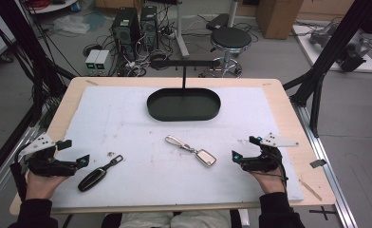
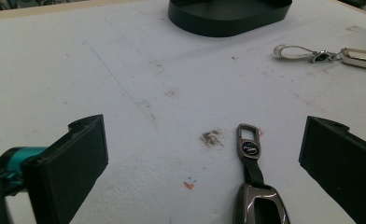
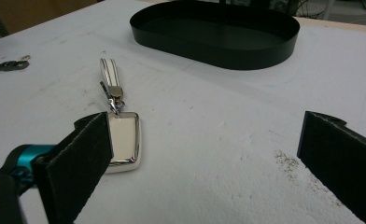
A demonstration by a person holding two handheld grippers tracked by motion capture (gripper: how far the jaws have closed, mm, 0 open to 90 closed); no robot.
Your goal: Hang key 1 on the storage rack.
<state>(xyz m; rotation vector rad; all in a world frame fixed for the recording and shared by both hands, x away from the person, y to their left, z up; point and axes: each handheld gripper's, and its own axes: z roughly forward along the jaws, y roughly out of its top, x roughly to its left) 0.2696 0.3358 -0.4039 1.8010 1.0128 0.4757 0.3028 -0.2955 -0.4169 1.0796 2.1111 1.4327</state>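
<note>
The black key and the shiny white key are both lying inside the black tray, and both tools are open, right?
Not quite. The black key and the white key lie on the white mat, outside the black tray, as the high view shows. Both tools are open.

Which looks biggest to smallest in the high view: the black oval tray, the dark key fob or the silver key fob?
1. Black oval tray, by far the largest.
2. Dark key fob with its strap.
3. Silver key fob with its strap; it looks close to the dark one, so that order is unsure.
</note>
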